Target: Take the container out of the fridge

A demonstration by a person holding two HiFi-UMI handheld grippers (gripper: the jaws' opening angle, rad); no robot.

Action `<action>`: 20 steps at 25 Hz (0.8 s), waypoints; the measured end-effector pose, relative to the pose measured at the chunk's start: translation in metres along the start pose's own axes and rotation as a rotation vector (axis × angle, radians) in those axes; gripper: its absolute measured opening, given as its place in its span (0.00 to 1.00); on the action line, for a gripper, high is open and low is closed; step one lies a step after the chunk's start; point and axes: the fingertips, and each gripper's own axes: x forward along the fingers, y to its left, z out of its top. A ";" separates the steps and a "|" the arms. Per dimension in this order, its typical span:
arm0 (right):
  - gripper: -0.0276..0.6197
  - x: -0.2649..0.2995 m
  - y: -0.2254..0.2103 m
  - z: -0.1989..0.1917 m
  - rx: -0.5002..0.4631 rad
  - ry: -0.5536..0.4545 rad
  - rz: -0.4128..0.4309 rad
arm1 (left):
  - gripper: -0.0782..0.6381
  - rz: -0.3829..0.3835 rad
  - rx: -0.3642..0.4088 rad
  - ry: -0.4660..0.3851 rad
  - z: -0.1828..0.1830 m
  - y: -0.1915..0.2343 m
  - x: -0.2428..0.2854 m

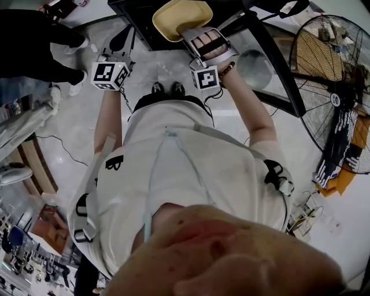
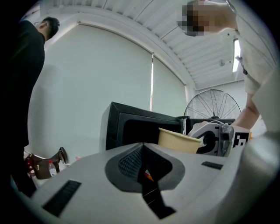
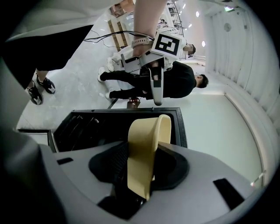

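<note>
A beige plastic container (image 1: 182, 17) hangs in front of the open black fridge (image 1: 144, 20), outside its dark cavity. My right gripper (image 1: 195, 36) is shut on its rim; in the right gripper view the container (image 3: 146, 153) stands edge-on between the jaws of the right gripper (image 3: 138, 175), with the fridge opening (image 3: 109, 127) behind it. My left gripper (image 1: 118, 49) is held to the left of the container, level, with nothing in it. In the left gripper view the left gripper (image 2: 142, 151) has its jaws together, and the container (image 2: 179, 141) shows beside the fridge (image 2: 131, 127).
A large floor fan (image 1: 341, 87) stands to the right of the fridge. A person in black (image 1: 34, 40) stands at the left, close to the left gripper. Cables lie on the pale floor (image 1: 75, 156). A wooden shelf (image 1: 34, 167) is at lower left.
</note>
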 end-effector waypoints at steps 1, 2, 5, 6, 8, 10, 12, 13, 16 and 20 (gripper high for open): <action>0.29 -0.003 -0.001 0.003 -0.001 -0.006 -0.003 | 0.12 -0.003 -0.001 0.002 -0.001 -0.001 -0.001; 0.29 -0.006 -0.001 0.005 0.000 -0.012 -0.002 | 0.12 -0.007 -0.003 0.004 -0.002 -0.002 -0.001; 0.29 -0.012 0.002 0.006 0.004 -0.020 0.003 | 0.12 -0.014 -0.014 0.005 -0.004 -0.008 0.001; 0.29 -0.014 0.001 0.006 0.004 -0.021 0.004 | 0.12 -0.016 -0.016 0.004 -0.004 -0.009 0.001; 0.29 -0.016 -0.001 0.005 0.004 -0.022 0.006 | 0.12 -0.022 -0.016 0.005 -0.005 -0.013 0.002; 0.29 -0.017 0.000 0.005 0.004 -0.021 0.007 | 0.12 -0.026 -0.016 0.005 -0.006 -0.014 0.003; 0.29 -0.017 0.004 0.004 0.005 -0.015 0.016 | 0.12 -0.030 -0.015 0.004 -0.005 -0.015 0.004; 0.29 -0.017 0.005 0.003 0.004 -0.011 0.019 | 0.12 -0.032 -0.014 0.004 -0.004 -0.016 0.005; 0.29 -0.016 0.006 0.001 0.002 -0.006 0.025 | 0.12 -0.034 -0.013 0.004 -0.004 -0.017 0.005; 0.29 -0.016 0.004 0.002 0.003 -0.009 0.020 | 0.12 -0.044 0.020 0.016 -0.006 -0.020 0.007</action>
